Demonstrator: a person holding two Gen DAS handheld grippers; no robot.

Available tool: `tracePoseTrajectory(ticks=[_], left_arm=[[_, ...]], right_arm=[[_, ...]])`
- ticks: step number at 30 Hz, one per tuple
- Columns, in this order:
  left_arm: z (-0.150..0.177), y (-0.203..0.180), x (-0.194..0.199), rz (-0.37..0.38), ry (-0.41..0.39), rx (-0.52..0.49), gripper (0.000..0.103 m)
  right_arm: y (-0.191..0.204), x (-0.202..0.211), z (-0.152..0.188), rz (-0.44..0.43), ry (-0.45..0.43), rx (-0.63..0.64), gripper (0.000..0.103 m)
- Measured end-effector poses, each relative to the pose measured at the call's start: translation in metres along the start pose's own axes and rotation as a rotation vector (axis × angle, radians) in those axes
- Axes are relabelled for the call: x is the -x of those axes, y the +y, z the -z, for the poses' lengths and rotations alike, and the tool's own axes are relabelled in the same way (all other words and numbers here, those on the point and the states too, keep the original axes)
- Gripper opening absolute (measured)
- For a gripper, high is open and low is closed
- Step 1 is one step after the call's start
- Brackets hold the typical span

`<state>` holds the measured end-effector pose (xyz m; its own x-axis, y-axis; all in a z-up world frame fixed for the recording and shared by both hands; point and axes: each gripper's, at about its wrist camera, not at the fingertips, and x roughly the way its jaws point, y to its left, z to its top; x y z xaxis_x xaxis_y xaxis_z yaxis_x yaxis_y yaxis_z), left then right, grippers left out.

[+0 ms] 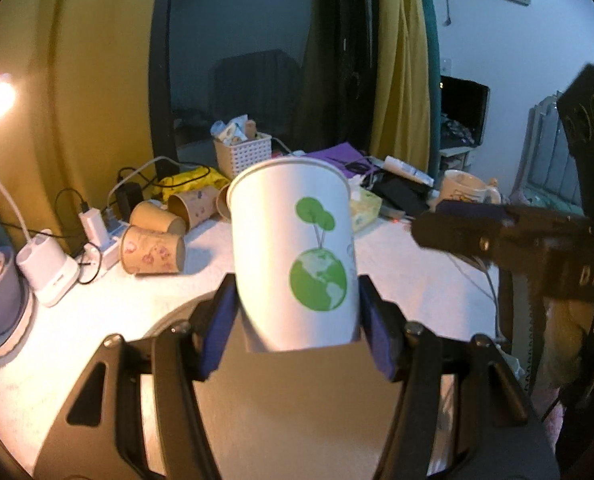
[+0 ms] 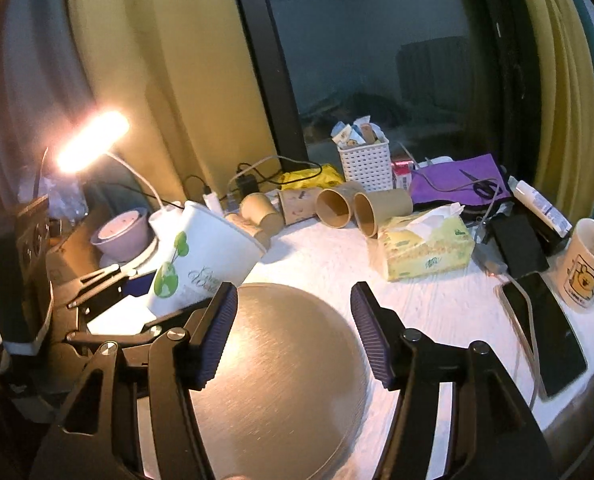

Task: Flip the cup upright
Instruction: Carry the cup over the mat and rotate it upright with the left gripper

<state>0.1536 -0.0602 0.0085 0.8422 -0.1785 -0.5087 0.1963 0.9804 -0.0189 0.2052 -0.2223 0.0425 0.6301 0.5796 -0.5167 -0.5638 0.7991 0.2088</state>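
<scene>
Gripping white paper cup (image 1: 297, 256) mouth-up, left gripper (image 1: 297, 332); inside hidden.

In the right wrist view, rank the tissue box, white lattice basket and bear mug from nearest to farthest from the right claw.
From the right claw:
1. Yellow-green tissue box, just ahead, slightly right.
2. White bear-print ceramic mug, far right edge.
3. White plastic lattice basket, farthest, back by the window.
</scene>
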Motion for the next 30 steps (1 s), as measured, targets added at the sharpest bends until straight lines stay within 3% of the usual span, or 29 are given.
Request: tracePoseTrajectory(ticks=[8,14,19,25,30], left_arm=[[0.038,-0.015,0.052,0.001,-0.078,0.010,0.060],[0.074,-0.021,0.091,0.018,-0.171,0.046,0.060],[0.095,-0.024,0.115,0.010,-0.241,0.050,0.060],[0.111,-0.019,0.125,0.012,-0.268,0.072,0.060],[0.116,-0.018,0.124,0.023,-0.287,0.061,0.060]], right_arm=[[0.026,0.045,0.015,-0.014,-0.054,0.005,0.062],[0.052,0.071,0.031,-0.094,-0.056,-0.008,0.062],[0.073,0.072,0.047,-0.211,-0.005,-0.034,0.062],[0.089,0.058,0.060,-0.355,0.075,-0.111,0.062],[0.091,0.044,0.063,-0.420,0.124,-0.161,0.066]])
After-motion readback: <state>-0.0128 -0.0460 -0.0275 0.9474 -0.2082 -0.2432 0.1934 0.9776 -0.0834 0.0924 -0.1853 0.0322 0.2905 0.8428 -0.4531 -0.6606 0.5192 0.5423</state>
